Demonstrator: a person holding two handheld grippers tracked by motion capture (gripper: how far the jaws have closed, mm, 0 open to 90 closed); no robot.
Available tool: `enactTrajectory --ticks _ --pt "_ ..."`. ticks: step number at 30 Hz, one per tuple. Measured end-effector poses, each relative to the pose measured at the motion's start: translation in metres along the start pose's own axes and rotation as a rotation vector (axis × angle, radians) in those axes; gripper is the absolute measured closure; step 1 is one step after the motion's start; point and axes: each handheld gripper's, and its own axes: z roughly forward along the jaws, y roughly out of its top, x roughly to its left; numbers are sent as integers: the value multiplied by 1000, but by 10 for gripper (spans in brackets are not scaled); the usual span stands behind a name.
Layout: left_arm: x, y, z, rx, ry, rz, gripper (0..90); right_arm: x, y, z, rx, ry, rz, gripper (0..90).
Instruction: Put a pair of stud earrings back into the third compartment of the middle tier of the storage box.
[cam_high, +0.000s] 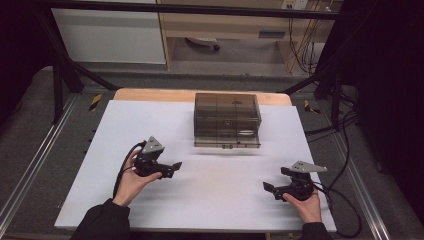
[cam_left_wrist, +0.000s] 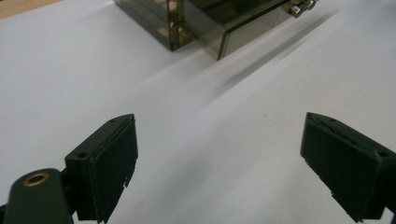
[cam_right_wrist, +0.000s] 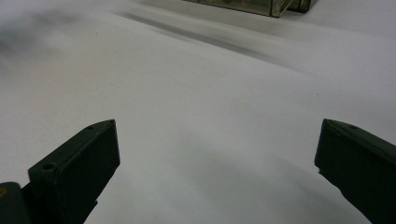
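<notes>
A smoky, see-through plastic drawer box (cam_high: 227, 120) stands at the far middle of the white table (cam_high: 200, 190); its near corner (cam_left_wrist: 219, 23) and lower edge (cam_right_wrist: 252, 5) show at the top of both gripper views. My left gripper (cam_high: 174, 169) is held low over the table's left side, short of the box and pointing right, its jaws open with nothing between them (cam_left_wrist: 219, 163). At the front right my right gripper (cam_high: 270, 189) points left, jaws wide open over bare table (cam_right_wrist: 217, 168).
A wooden strip (cam_high: 150, 95) runs along the table's far edge. Cables (cam_high: 345, 150) trail off the right side. Metal frame legs (cam_high: 57, 85) stand at the back left and right, with a cabinet (cam_high: 110, 35) behind.
</notes>
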Motion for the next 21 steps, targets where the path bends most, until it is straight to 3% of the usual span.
enactTrajectory --ticks 8,17,21 --pt "12 -30 -23 -8 18 5 105 -1 -1 0 0 -1 5 6" --pt "34 -58 -46 -20 65 -40 104 -1 -1 0 6 2 1 6" --pt "40 -65 -52 -26 65 -55 103 -1 -1 1 8 3 2 6"
